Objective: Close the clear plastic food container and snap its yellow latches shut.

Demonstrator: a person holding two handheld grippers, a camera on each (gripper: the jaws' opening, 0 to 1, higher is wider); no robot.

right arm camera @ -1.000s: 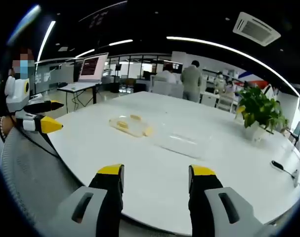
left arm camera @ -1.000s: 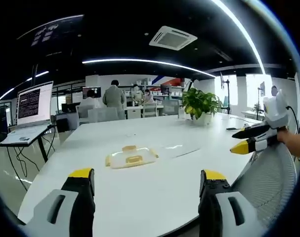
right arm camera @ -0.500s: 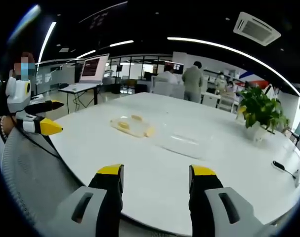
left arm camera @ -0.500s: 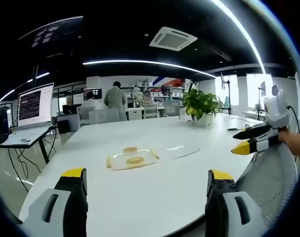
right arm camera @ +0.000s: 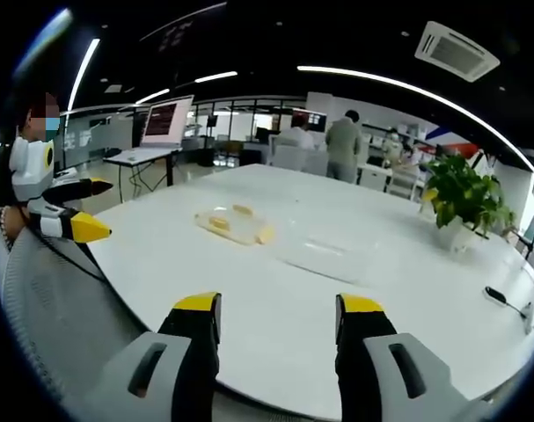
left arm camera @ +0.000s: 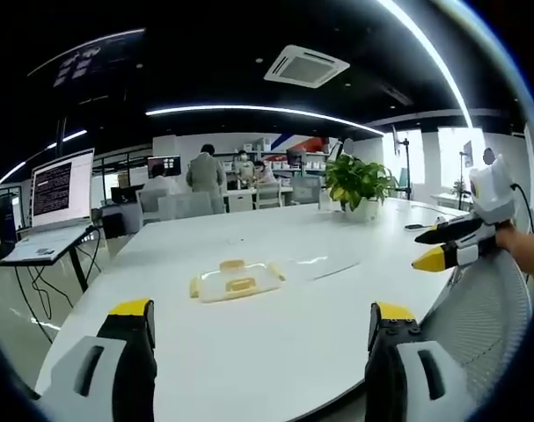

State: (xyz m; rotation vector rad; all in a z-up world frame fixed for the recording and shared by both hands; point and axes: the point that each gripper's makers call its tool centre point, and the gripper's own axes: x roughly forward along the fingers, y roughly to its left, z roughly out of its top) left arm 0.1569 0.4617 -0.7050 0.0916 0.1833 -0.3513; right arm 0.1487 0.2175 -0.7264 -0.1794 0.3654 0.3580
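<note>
Lid (left arm camera: 236, 280) beside clear container (right arm camera: 324, 251) mid-desk (left arm camera: 275, 343); both hand-held grippers (left arm camera: 259, 327) (right arm camera: 276, 313) released, empty, well short. Risk: transparent base misjudged, lid misaligned, latches missing.

In the right gripper view I see my right gripper (right arm camera: 277, 308) with its jaws apart over the near edge of the white table (right arm camera: 372, 290). The lid (right arm camera: 234, 223) with yellow latches lies farther out, the clear container (right arm camera: 324, 255) just beside it. My left gripper (right arm camera: 77, 207) hangs at the left, jaws parted, and a potted plant (right arm camera: 460, 202) stands at the far right.

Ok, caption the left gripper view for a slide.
Open left gripper faces the yellow-latched container lid on the white table.
</note>
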